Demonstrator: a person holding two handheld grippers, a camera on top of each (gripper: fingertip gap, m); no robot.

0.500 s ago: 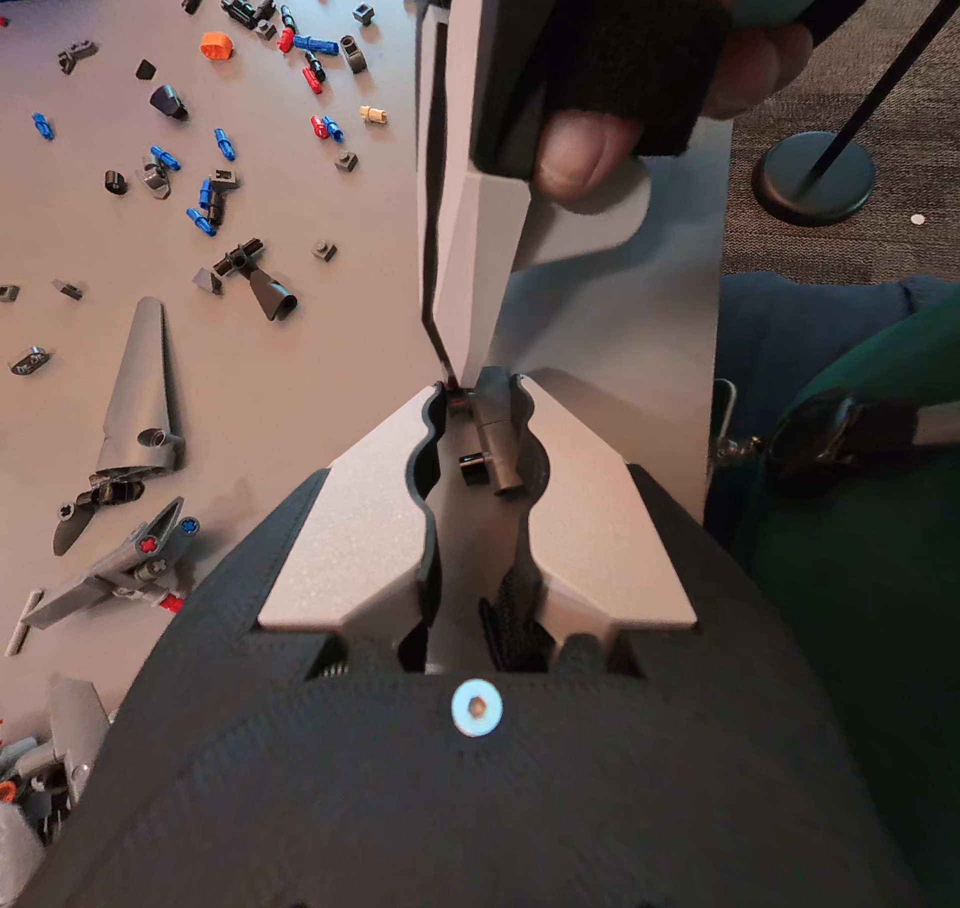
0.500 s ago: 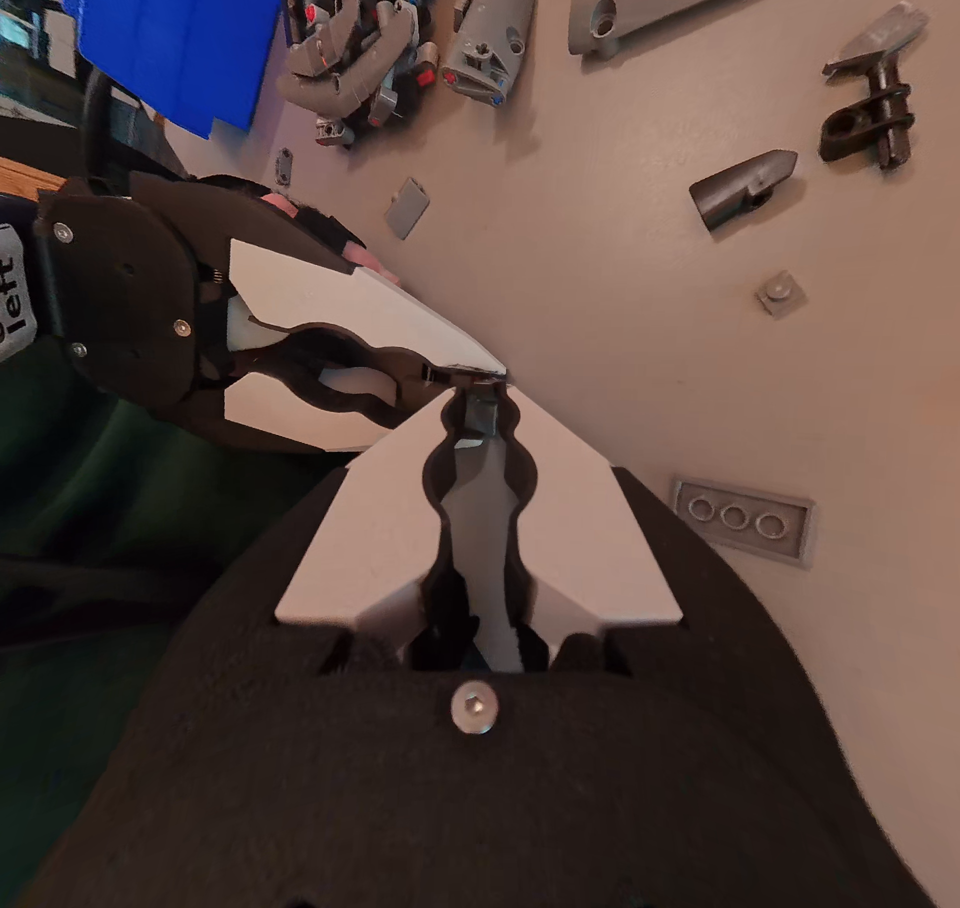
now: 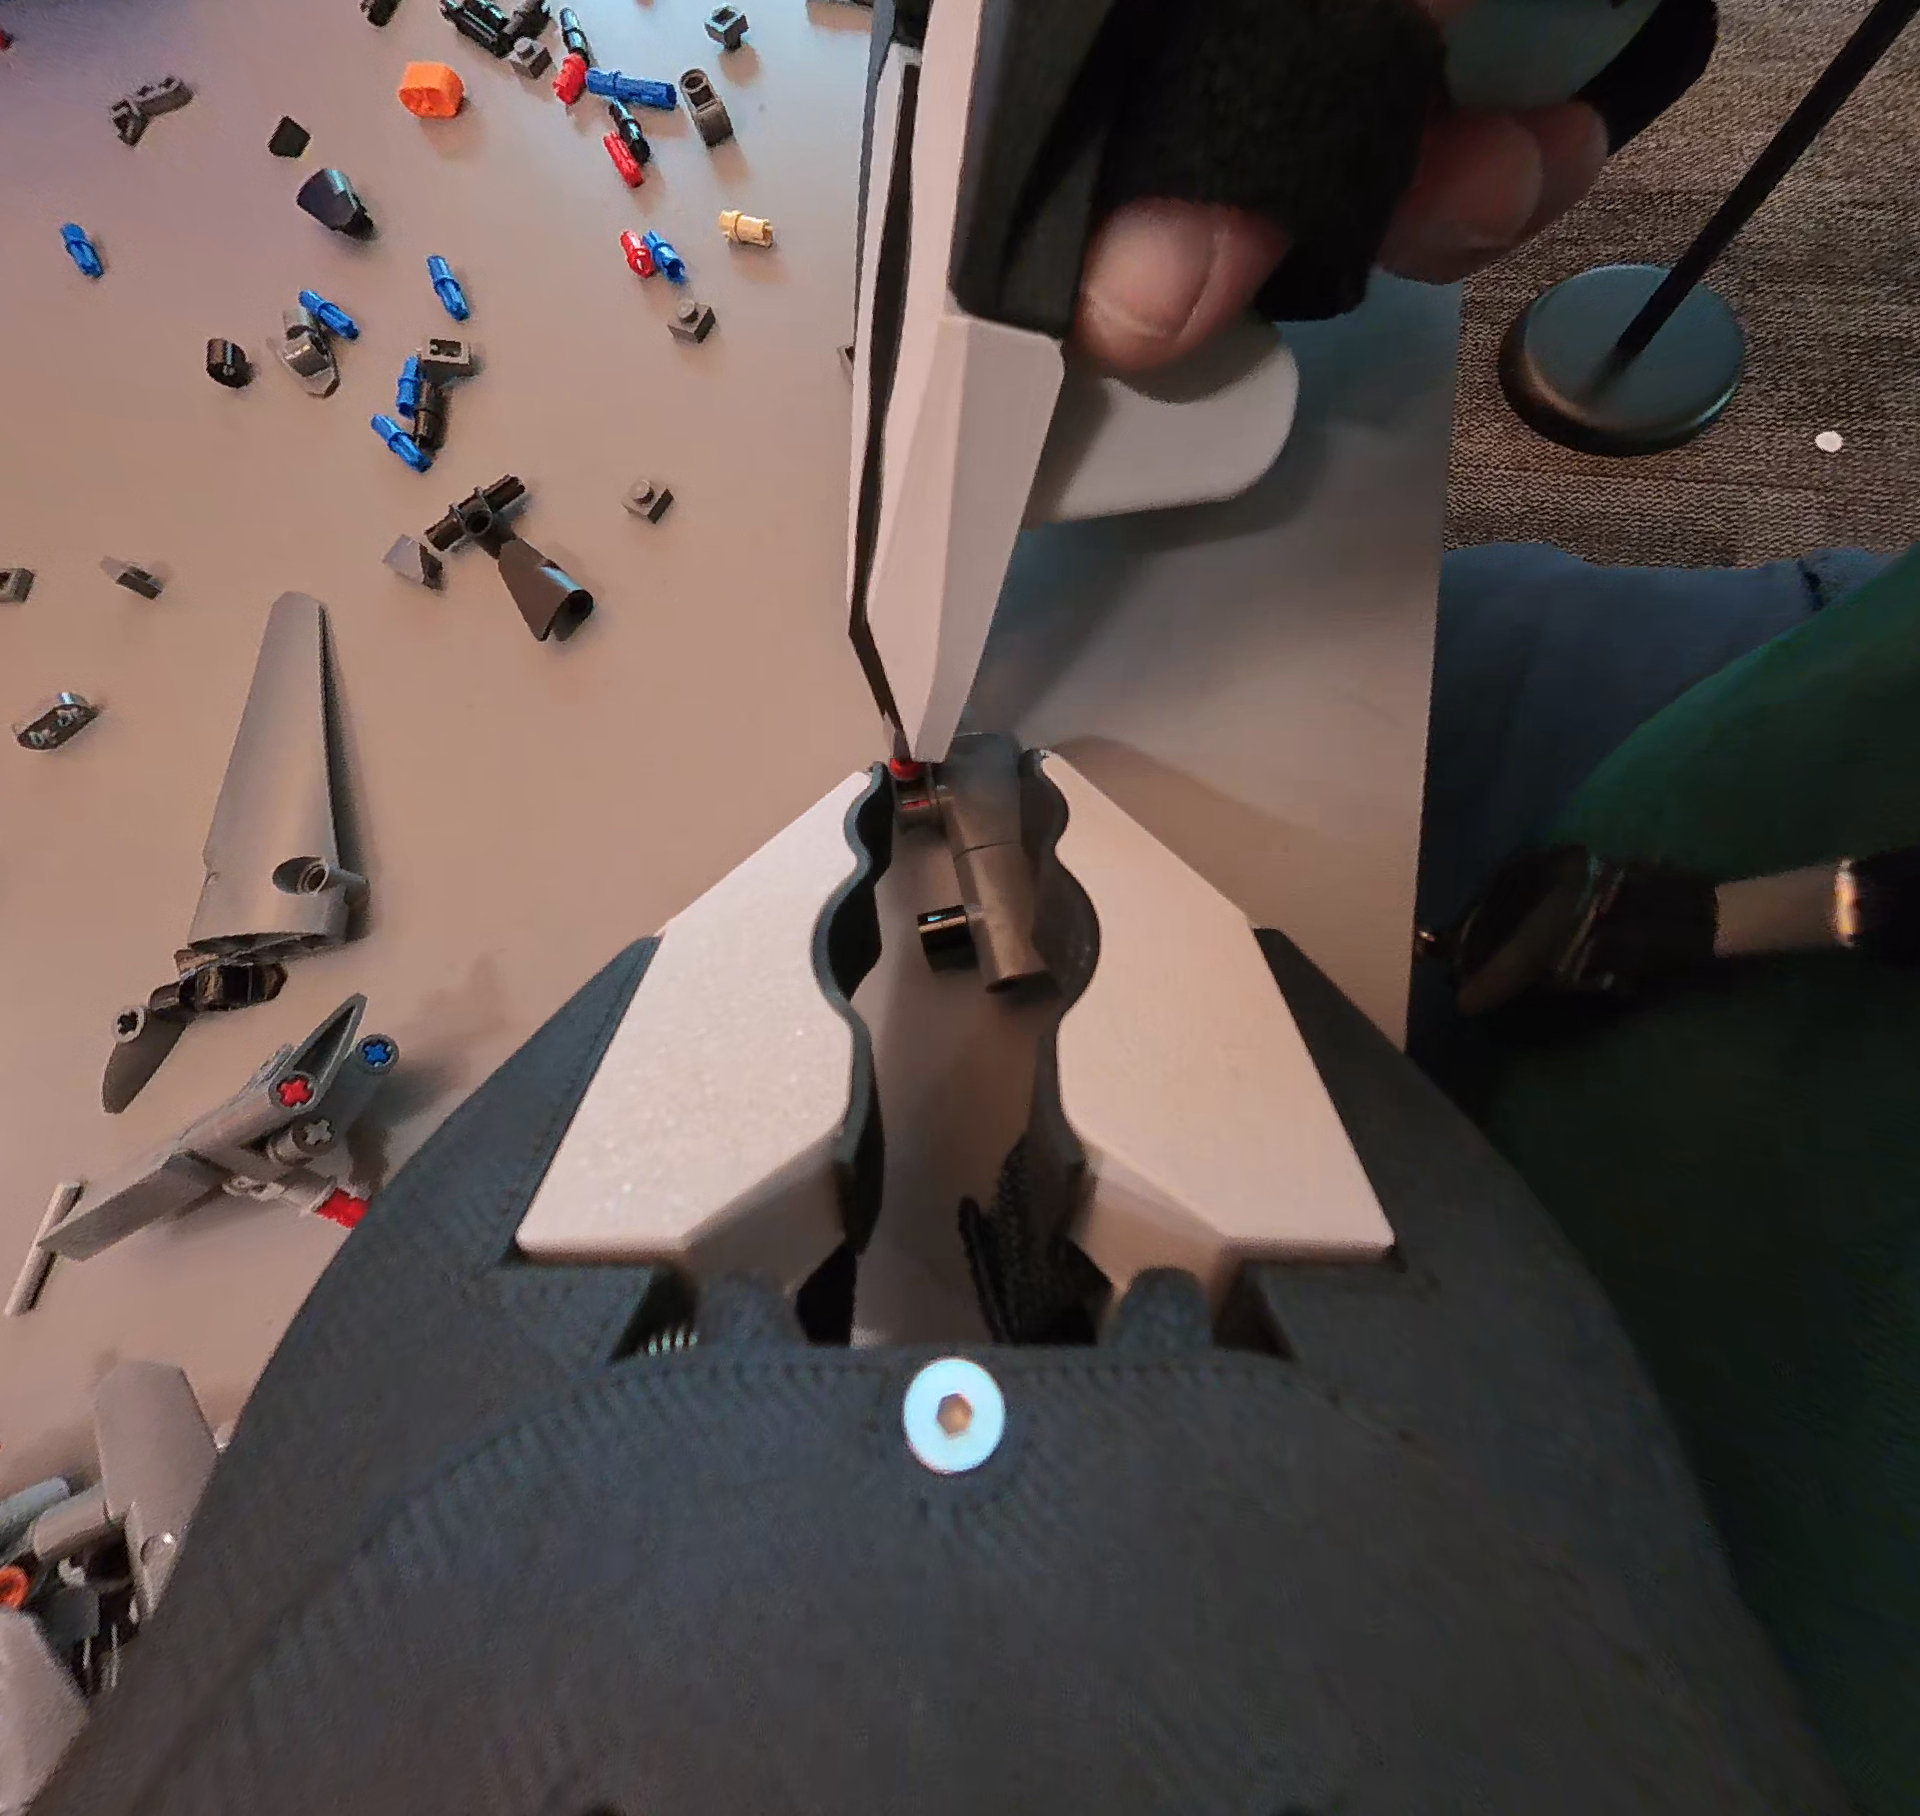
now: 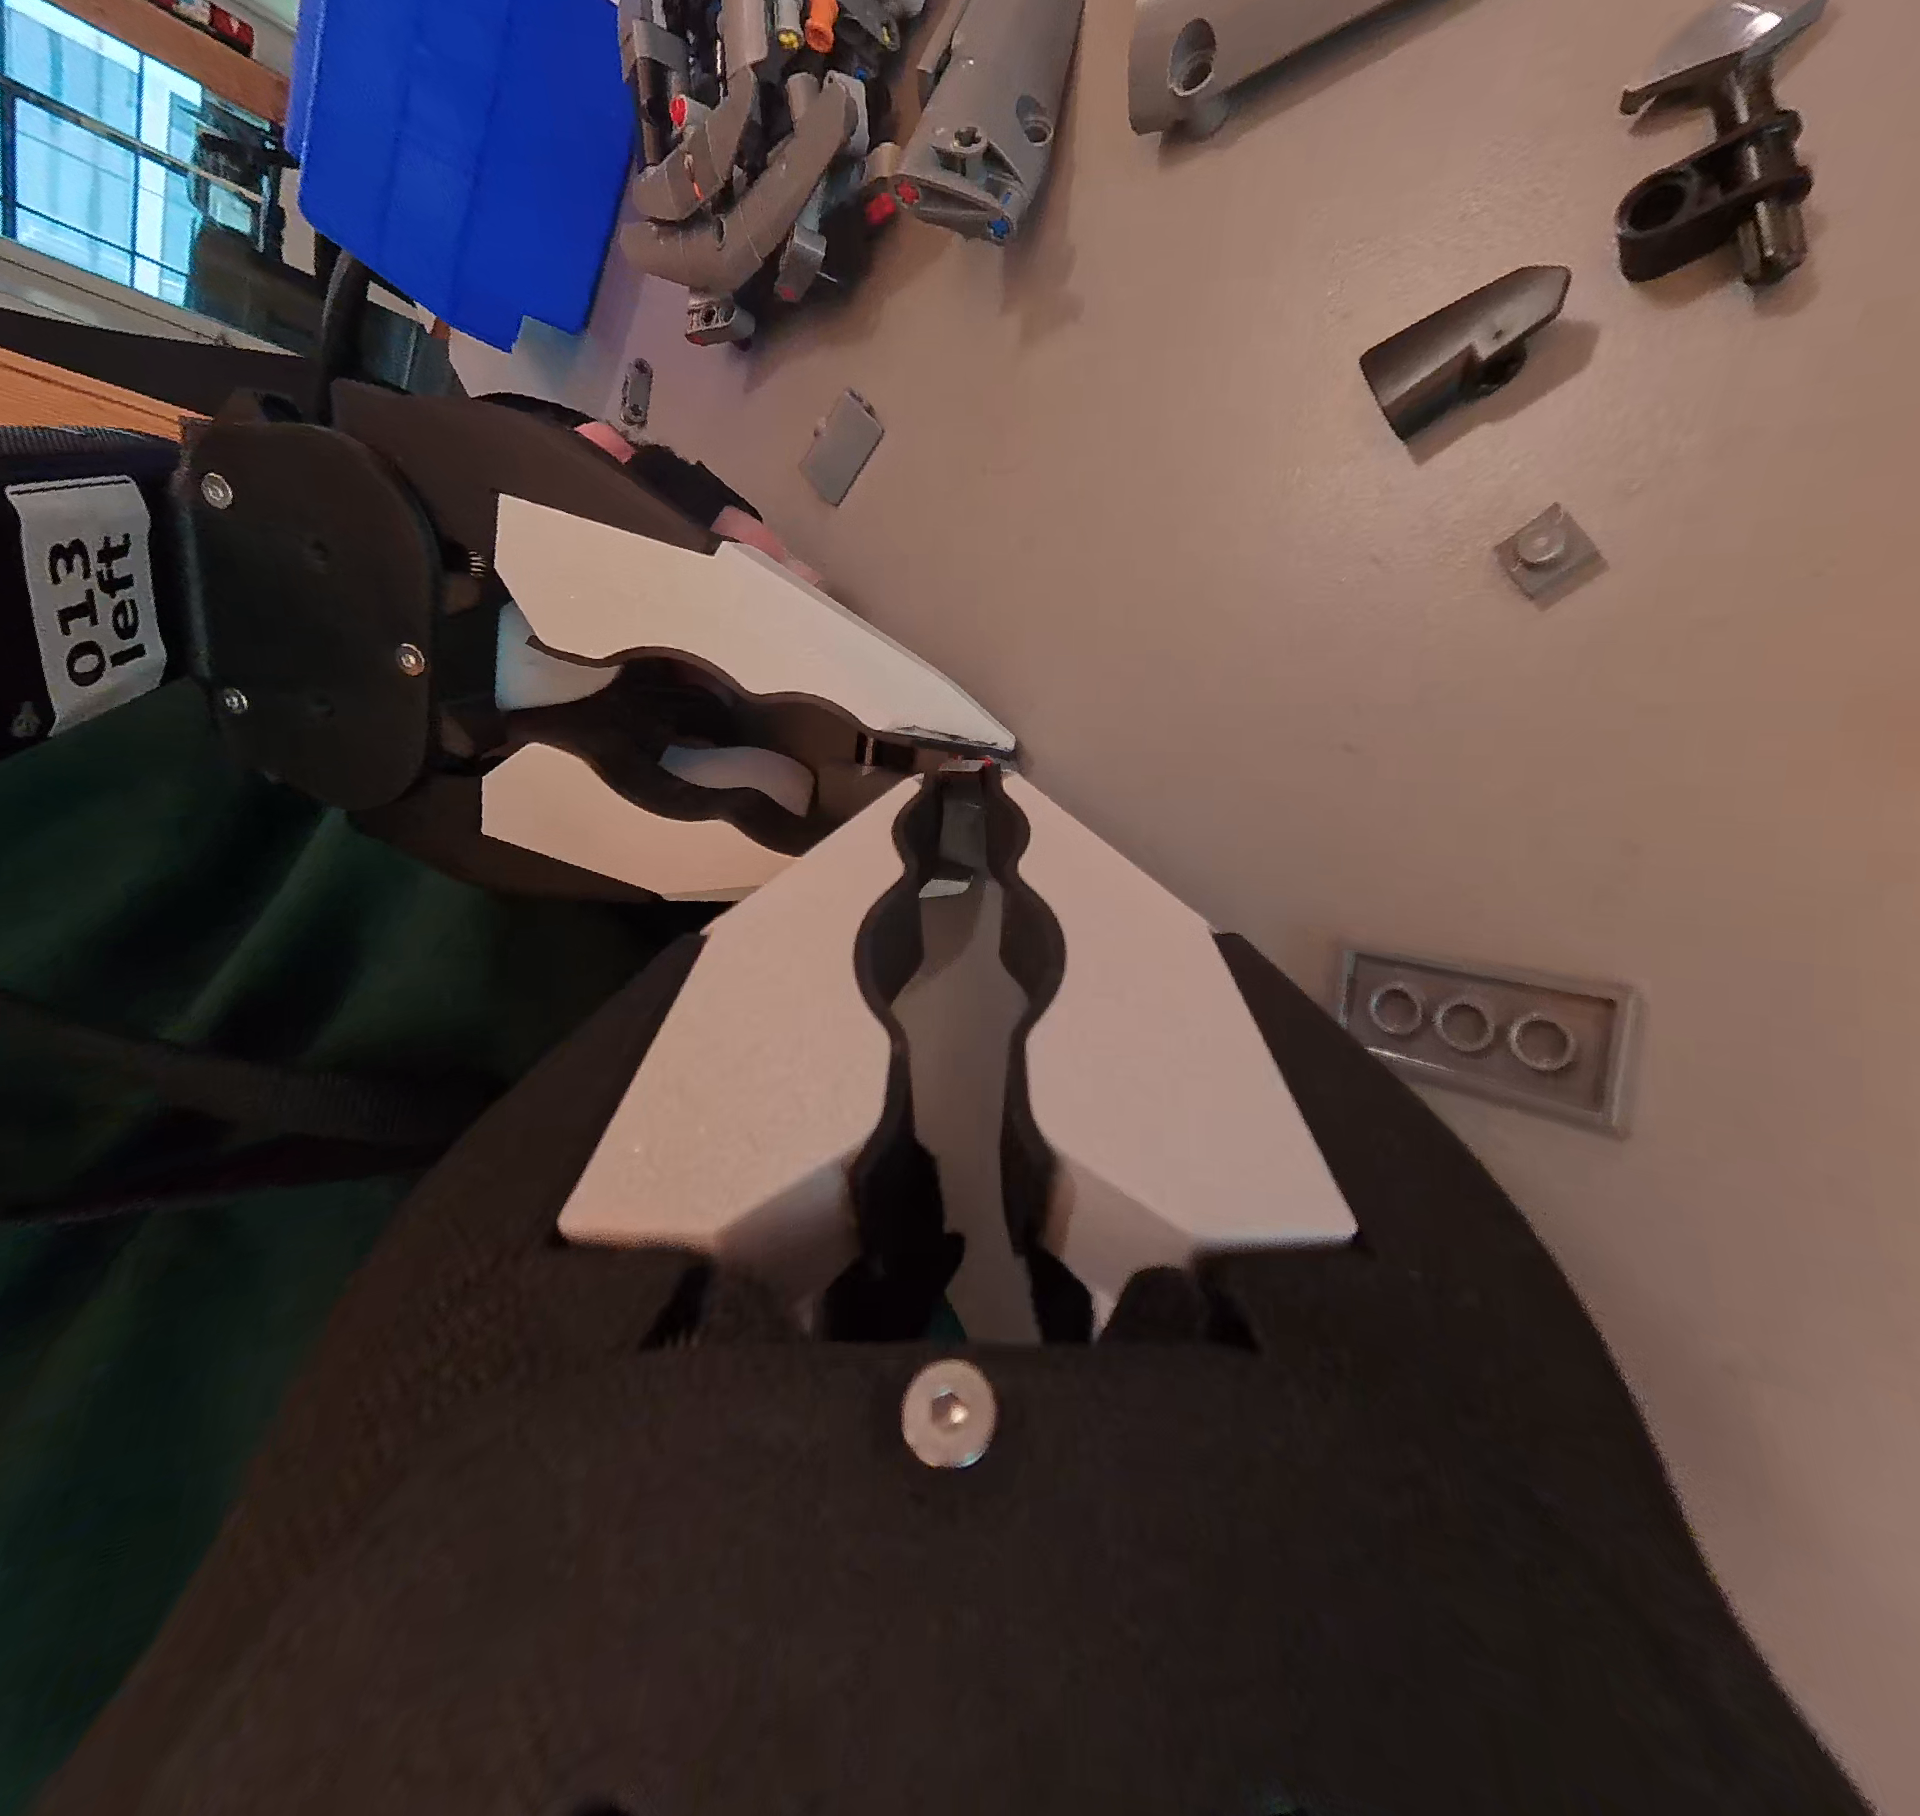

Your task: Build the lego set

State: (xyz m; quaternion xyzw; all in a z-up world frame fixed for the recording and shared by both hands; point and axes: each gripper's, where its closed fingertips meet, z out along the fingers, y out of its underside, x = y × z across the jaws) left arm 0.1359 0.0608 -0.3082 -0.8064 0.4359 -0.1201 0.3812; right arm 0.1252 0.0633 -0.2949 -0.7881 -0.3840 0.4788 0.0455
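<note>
Left gripper (image 3: 961, 779) clamped on one grey connector (image 3: 982, 873) at frame centre. Right gripper (image 4: 961, 779) pinches one red pin (image 3: 904, 767) at its tip, touching the connector. Only the left view shows the pin clearly. Right view adds one 3-stud plate (image 4: 1486, 1039), lower right.

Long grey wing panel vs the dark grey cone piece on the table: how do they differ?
The wing panel is light grey, long, flat and tapered to a point; the cone piece is dark grey, short and hollow, open at its wide end. The cone has a black connector attached; the panel lies alone. Both lie loose on the table.
</note>
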